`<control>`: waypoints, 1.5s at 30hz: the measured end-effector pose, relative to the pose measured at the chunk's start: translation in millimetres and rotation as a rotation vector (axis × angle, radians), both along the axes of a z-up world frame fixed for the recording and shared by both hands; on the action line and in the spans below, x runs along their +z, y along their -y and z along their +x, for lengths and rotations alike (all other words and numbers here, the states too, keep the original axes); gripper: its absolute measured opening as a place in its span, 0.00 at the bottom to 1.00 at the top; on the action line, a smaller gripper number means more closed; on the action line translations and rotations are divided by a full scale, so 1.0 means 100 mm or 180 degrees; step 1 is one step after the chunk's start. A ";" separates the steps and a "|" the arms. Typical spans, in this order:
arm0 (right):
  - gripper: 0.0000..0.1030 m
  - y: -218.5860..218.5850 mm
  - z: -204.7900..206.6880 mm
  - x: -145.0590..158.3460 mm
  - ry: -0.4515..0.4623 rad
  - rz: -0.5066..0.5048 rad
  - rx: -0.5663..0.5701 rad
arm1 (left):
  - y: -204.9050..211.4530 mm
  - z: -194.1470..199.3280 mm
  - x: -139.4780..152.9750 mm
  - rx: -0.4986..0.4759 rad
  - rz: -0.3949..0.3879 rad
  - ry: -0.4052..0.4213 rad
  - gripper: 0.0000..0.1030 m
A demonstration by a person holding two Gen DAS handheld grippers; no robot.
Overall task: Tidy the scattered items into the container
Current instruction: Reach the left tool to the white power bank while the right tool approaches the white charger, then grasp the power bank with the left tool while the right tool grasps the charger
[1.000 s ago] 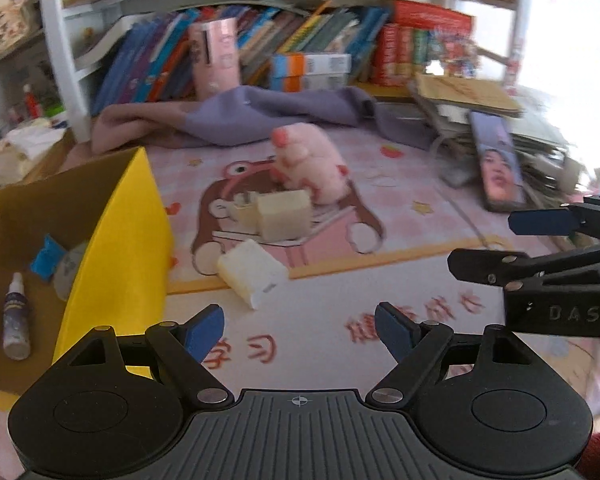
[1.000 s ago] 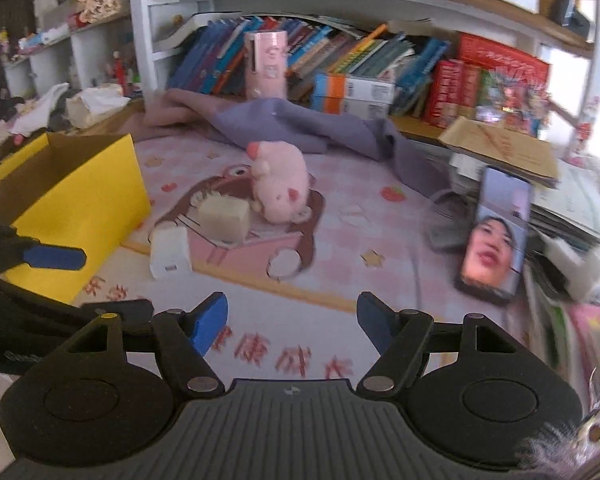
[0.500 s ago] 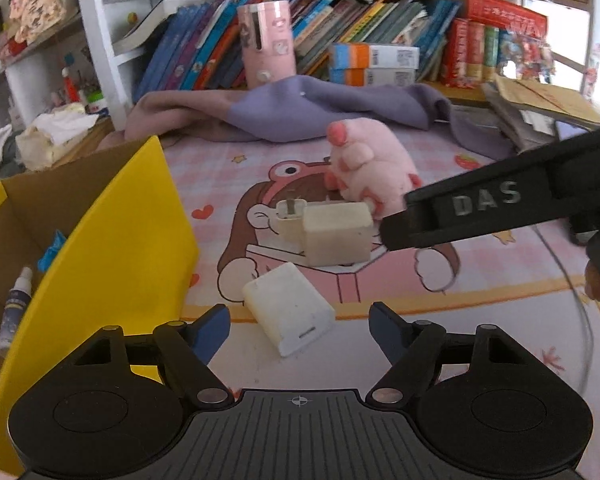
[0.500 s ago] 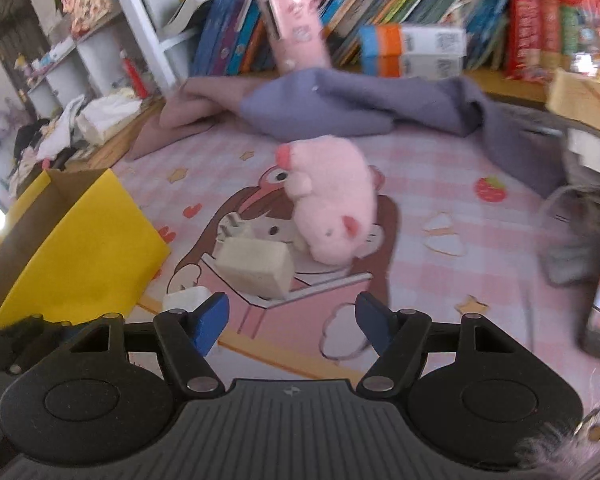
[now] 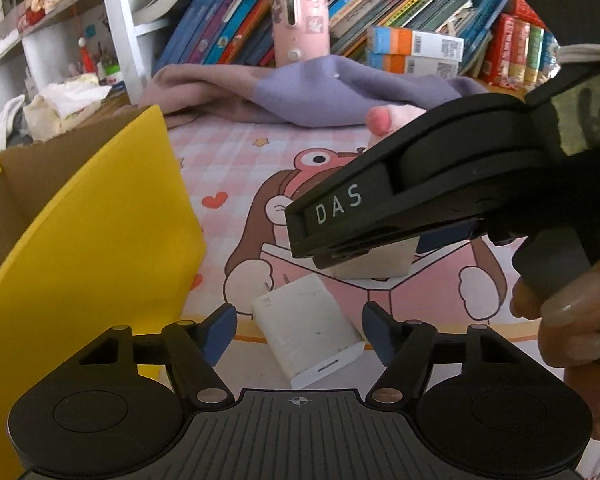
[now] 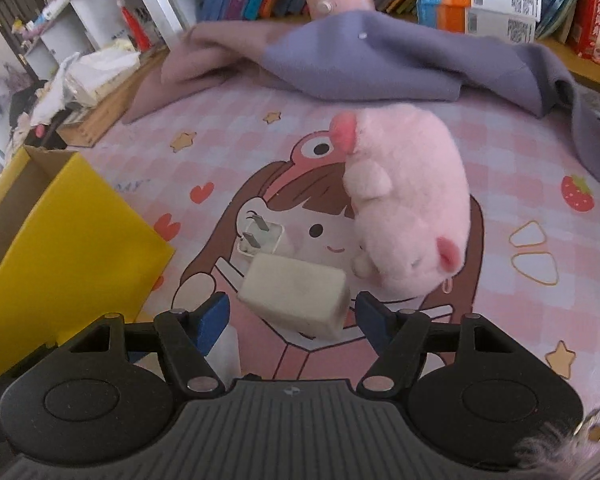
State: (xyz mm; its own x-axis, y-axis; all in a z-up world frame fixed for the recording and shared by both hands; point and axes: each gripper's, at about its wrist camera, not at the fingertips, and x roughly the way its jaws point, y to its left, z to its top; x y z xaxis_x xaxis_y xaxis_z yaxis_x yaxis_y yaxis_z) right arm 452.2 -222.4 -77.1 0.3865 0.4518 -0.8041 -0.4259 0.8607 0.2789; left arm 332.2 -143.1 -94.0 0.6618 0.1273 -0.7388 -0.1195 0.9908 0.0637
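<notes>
A white charger block (image 5: 312, 332) lies on the mat between the open fingers of my left gripper (image 5: 298, 332). A cream block (image 6: 294, 298) lies between the open fingers of my right gripper (image 6: 292, 316); it also shows in the left wrist view (image 5: 376, 266), half hidden under the right gripper's body (image 5: 440, 196). A small white plug (image 6: 260, 236) sits just behind the cream block. A pink plush pig (image 6: 408, 204) lies to its right. The yellow cardboard box (image 5: 100, 232) stands open at the left, and also shows in the right wrist view (image 6: 60, 240).
A purple-grey cloth (image 6: 380, 56) is bunched at the back of the cartoon mat (image 6: 220, 152). Behind it are shelves of books (image 5: 240, 24) and a pink cylinder (image 5: 298, 16). Tissues and clutter (image 5: 64, 100) sit behind the box.
Both grippers have moved forward and down toward the mat. The right gripper now straddles the cream block and the left straddles the white charger. The right gripper crosses the left view closer.
</notes>
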 end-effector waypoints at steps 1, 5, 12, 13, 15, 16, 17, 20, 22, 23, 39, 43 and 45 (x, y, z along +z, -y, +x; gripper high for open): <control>0.64 -0.01 0.01 -0.02 -0.0008 -0.0018 0.0000 | 0.00 0.01 -0.01 0.0008 -0.0013 -0.0011 0.66; 0.56 0.01 0.05 -0.06 -0.0035 -0.0018 -0.0030 | 0.00 0.04 -0.05 0.0041 -0.0066 -0.0052 0.62; 0.43 0.14 0.02 -0.02 -0.0012 0.0106 -0.0057 | -0.03 0.04 -0.07 0.0042 -0.0136 -0.0052 0.57; 0.42 0.17 0.01 0.01 -0.0007 0.0128 -0.0058 | -0.03 0.04 -0.07 0.0033 -0.0140 -0.0061 0.57; 0.41 0.23 -0.03 0.06 0.0040 0.0153 -0.0039 | -0.03 0.03 -0.06 -0.0004 -0.0157 -0.0095 0.56; 0.41 0.26 -0.06 0.09 0.0072 0.0167 -0.0032 | -0.02 0.02 -0.05 -0.0028 -0.0167 -0.0108 0.56; 0.40 0.30 -0.09 0.13 0.0100 0.0179 -0.0028 | -0.02 -0.01 -0.03 -0.0052 -0.0176 -0.0112 0.56; 0.40 0.44 -0.18 0.23 0.0168 0.0220 -0.0054 | 0.00 -0.09 0.04 -0.0102 -0.0231 -0.0103 0.56; 0.40 0.54 -0.24 0.29 0.0199 0.0244 -0.0104 | 0.01 -0.14 0.11 -0.0126 -0.0285 -0.0086 0.56; 0.40 0.59 -0.27 0.31 0.0218 0.0268 -0.0123 | 0.01 -0.17 0.15 -0.0145 -0.0310 -0.0062 0.56; 0.40 1.07 -0.84 0.56 0.0490 0.0174 -0.0104 | 0.01 -0.59 0.69 -0.0335 -0.0714 0.0124 0.56; 0.40 1.12 -1.07 0.63 0.0545 0.0132 -0.0044 | -0.02 -0.71 0.82 -0.0412 -0.0798 0.0178 0.56; 0.40 1.14 -1.18 0.67 0.0584 0.0099 -0.0016 | -0.04 -0.78 0.89 -0.0470 -0.0848 0.0203 0.56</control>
